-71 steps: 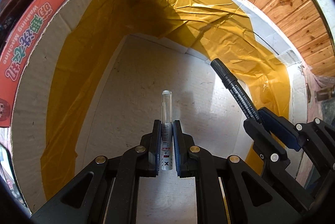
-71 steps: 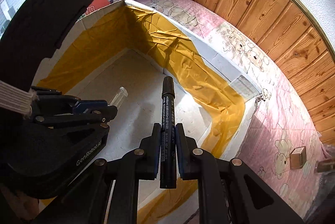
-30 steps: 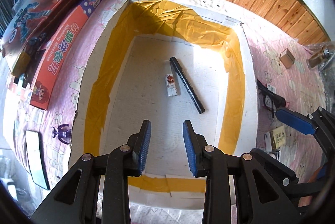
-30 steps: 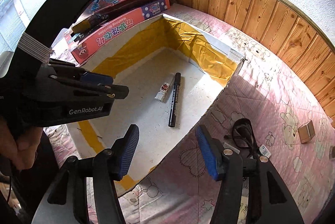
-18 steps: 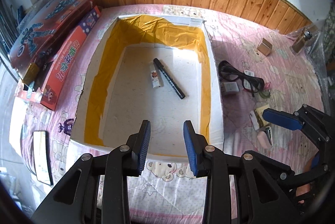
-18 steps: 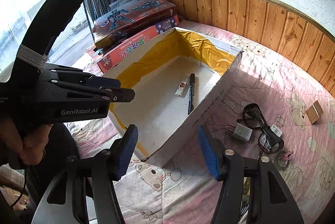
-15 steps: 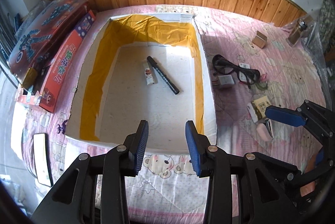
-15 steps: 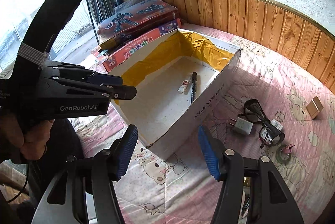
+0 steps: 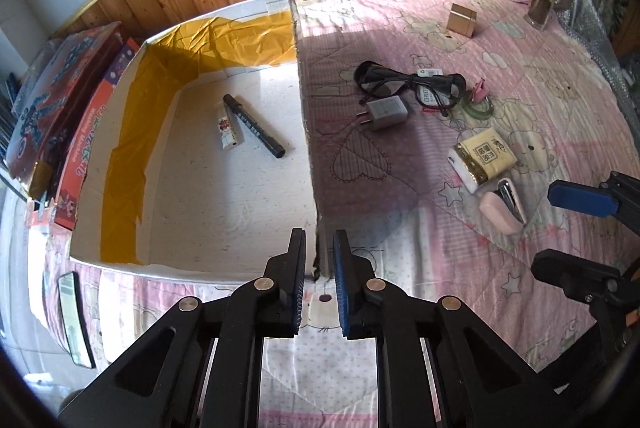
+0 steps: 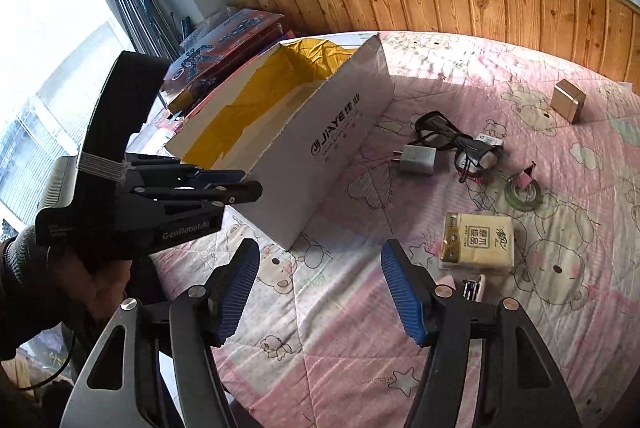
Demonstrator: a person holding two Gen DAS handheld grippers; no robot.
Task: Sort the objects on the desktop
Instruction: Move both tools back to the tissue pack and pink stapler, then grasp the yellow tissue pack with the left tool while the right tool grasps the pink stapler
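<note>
Box (image 10: pixel 320 148) printed "JIAYE", left tool (image 10: pixel 224 188) marked "GenRobot.AI"

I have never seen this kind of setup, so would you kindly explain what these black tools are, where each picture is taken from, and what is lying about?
A person holds two handheld grippers, each with a camera looking along its fingers. One picture is from the left gripper, nearly closed and empty; the other is from the right gripper, open and empty. The cardboard box holds a black marker and a small tube. On the pink quilt lie glasses, a charger plug, a tissue pack, a tape roll and a small tin.
</note>
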